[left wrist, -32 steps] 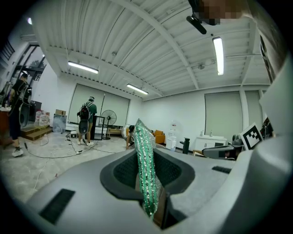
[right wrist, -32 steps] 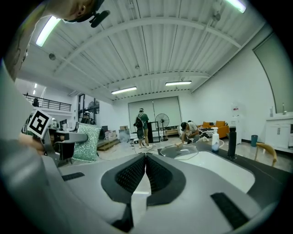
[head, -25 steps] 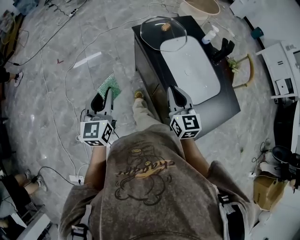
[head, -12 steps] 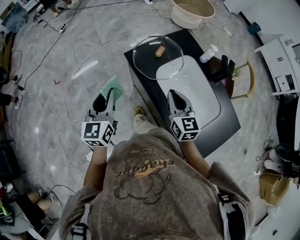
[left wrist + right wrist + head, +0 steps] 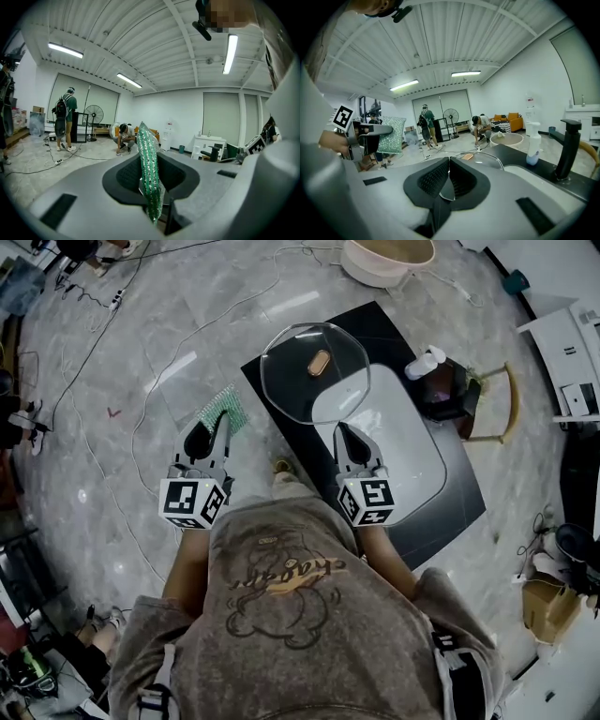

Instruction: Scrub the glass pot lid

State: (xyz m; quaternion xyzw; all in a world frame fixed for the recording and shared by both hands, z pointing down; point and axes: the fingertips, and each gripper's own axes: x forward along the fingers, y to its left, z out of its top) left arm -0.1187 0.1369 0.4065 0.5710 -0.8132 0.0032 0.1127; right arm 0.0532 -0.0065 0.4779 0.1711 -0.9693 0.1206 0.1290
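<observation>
Head view: the person stands at the 6 o'clock edge of a black counter [image 5: 375, 320] with a white sink basin [image 5: 412, 451] set in it.

Right gripper [image 5: 343, 430]: clenched on the rim of the glass pot lid [image 5: 309, 381]. The right gripper view shows the jaws together with the lid's near edge pinched between them. The lid extends toward 12 o'clock from the jaws, roughly level, over the counter's corner and the basin's near end. Its knob [image 5: 319, 360] faces up at the centre.

Left gripper [image 5: 214, 427]: at 9 o'clock of the right one, well apart from it, over the grey floor. It is clenched on a green scrub pad [image 5: 223, 409]. In the left gripper view the pad [image 5: 147, 164] stands on edge between the jaws and sticks out past the tips. The pad does not touch the lid.

A white bottle [image 5: 424, 362] stands at 3 o'clock of the lid, just beside a black faucet [image 5: 567, 150].
</observation>
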